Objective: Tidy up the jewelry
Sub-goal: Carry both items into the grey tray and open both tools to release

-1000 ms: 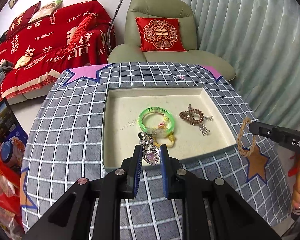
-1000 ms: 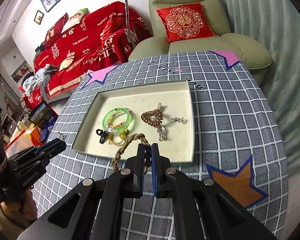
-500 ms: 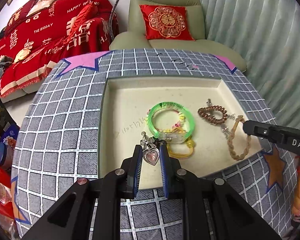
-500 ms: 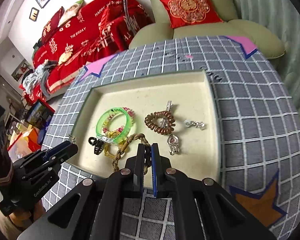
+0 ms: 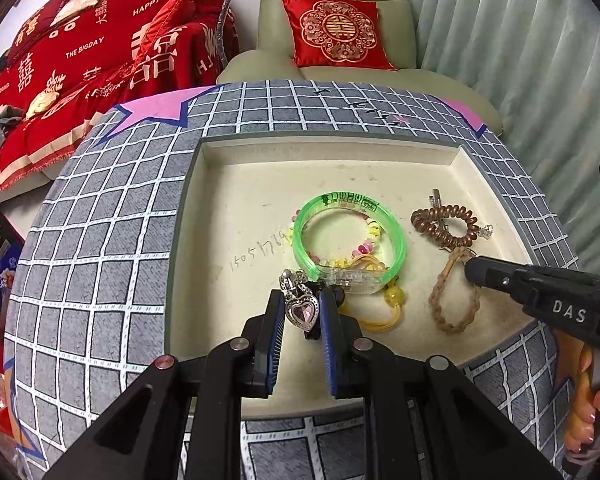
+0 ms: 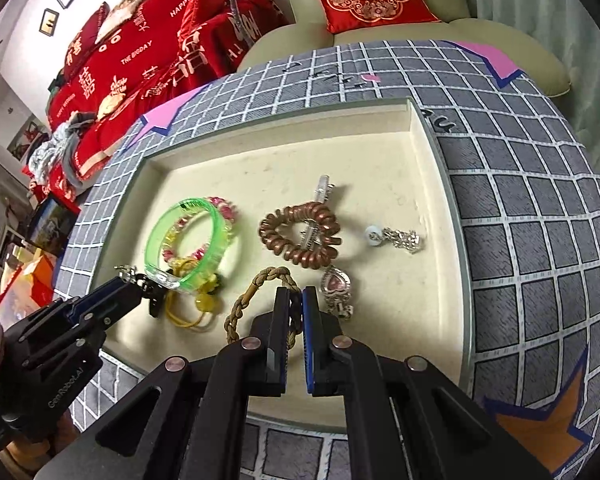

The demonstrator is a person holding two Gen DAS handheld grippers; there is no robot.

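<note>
A cream tray sits on the checked tablecloth. My left gripper is shut on a pink heart pendant, low over the tray's near part, next to a green bangle. My right gripper is shut on a tan braided bracelet, whose loop hangs down onto the tray floor. In the tray also lie the green bangle, a brown spiral hair tie, a second heart pendant and a silver charm.
A beaded bracelet and a yellow cord with beads lie under the bangle. A green armchair with a red cushion and a red-covered sofa stand behind the table. Curtains hang at the right.
Both grippers moved forward from the tray's near edge to over the tray. The braided bracelet came from outside the right rim down onto the tray floor. Both stayed shut.
</note>
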